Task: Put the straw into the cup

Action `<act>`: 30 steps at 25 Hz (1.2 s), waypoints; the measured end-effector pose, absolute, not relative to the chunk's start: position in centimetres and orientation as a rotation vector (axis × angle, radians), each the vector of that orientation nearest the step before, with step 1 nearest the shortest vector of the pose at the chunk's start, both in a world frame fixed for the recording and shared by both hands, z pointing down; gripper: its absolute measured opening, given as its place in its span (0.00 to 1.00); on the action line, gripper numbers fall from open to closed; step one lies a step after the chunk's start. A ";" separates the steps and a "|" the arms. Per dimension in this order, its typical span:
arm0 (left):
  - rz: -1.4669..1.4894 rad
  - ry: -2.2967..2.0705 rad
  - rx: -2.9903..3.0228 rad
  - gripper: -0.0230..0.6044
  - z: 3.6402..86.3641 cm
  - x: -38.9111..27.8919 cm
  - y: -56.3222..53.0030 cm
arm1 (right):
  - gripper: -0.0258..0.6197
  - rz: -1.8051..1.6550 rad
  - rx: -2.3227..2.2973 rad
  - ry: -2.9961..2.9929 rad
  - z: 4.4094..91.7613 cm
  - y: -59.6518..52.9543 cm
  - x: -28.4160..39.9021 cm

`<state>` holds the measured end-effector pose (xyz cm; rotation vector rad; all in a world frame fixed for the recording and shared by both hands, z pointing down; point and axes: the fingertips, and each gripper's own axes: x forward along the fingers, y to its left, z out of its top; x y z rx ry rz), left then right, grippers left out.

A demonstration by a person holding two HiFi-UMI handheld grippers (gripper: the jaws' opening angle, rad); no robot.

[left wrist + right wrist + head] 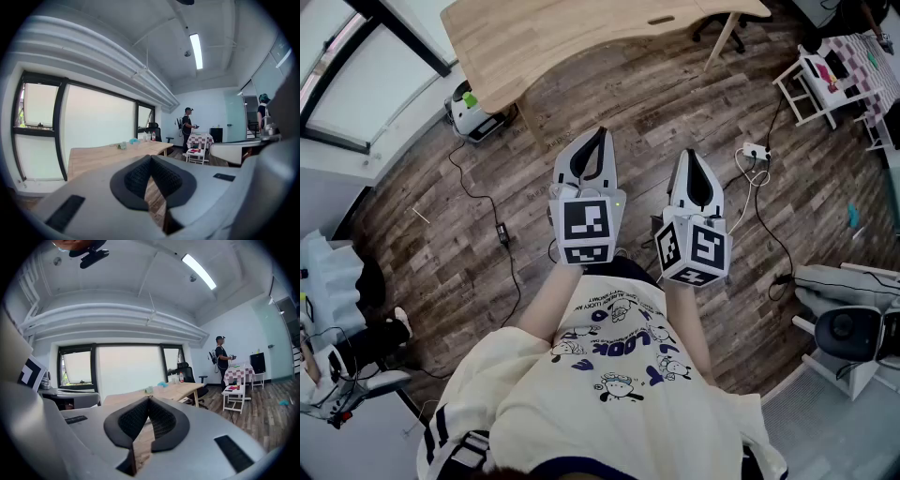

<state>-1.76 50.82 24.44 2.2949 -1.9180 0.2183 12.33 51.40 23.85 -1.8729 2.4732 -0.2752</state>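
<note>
Left gripper (150, 158): jaw tips meeting, nothing between. Wooden table (101, 157) beyond, bottle (153, 136) at far end. Person (187, 124) standing beside checkered table (200, 138). Windows (98, 117) at left.

The only wording I can actually read is on the person's cream T-shirt (609, 384): a big blue "LOOK", upside down in the head view, with little cartoon figures around it. The smaller curved line next to it is too tiny to make out. The left cube (586, 228) and right cube (698, 251) just have black-and-white square markers, no letters or numbers. Nothing's legible in either gripper view.
</note>
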 end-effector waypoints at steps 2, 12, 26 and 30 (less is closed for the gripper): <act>0.217 -1.917 2.297 0.08 24.5 -1.7 50.8 | 0.03 -0.276 -1.876 2.472 24.0 51.4 12.4; 0.227 -1.905 2.301 0.08 25.0 -1.1 50.9 | 0.03 -0.295 -1.890 2.434 24.3 51.6 13.5; 0.274 -1.932 2.215 0.08 27.3 1.3 51.3 | 0.03 -0.377 -1.859 2.466 26.4 50.7 18.2; 0.284 -1.948 2.161 0.08 28.3 0.9 51.5 | 0.03 -0.404 -1.876 2.459 27.3 50.8 18.8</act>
